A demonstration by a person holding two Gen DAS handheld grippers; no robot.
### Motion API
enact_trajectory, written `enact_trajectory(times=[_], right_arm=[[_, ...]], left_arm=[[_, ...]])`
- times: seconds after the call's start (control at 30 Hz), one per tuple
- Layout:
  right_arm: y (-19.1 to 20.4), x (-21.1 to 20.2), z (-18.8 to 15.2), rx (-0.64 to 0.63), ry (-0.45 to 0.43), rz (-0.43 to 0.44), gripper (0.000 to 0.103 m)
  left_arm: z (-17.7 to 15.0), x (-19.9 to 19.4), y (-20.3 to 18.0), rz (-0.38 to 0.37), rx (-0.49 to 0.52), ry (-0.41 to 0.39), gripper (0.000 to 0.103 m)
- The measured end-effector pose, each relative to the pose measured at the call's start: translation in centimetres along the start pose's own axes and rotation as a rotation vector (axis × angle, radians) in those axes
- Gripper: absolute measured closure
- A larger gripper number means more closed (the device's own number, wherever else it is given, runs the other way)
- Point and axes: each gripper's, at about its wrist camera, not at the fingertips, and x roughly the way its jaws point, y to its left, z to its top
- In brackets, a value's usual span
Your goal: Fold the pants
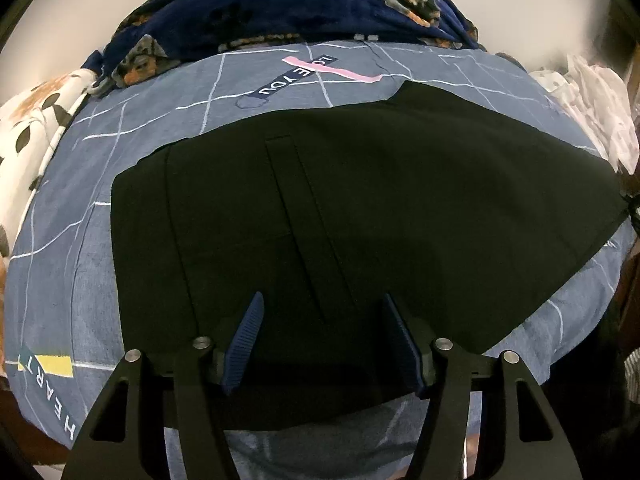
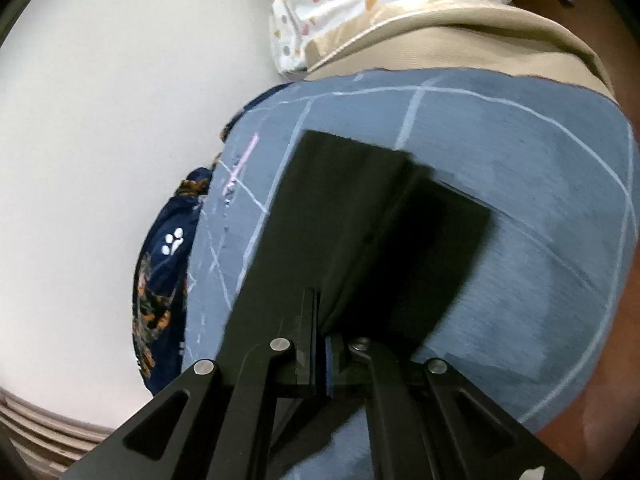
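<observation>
My left gripper (image 1: 322, 312) hangs spread over the black pants (image 1: 360, 208) on the bedsheet (image 1: 60, 272); my right gripper (image 2: 320, 300) pinches the pants' edge

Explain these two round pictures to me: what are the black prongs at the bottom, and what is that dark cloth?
Each picture comes from a camera fixed on a hand-held gripper, looking along its two fingers. A person holds one gripper in each hand; there is no robot arm. The dark cloth is black pants lying on a blue sheet with white lines. The left gripper stands open above the pants, holding nothing. The right gripper is shut on a lifted edge of the pants. A dark patterned blanket lies beyond.
</observation>
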Motion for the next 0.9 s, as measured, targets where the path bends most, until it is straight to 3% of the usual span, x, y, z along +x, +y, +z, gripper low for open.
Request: enact_trajectory(times=[0.77,0.9], right_arm=[[-0.4,-2.0,0.2,-0.016,-0.039,-0.048,0.101],[-1.3,-1.8,0.3,0.029,-0.03,-0.012,0.101]], left_arm=[[-0.8,-0.5,0.1,-0.042,0.087,-0.007,0.033],[-1.0,-0.4,0.0,-0.038,0.095,-0.012,0.029]])
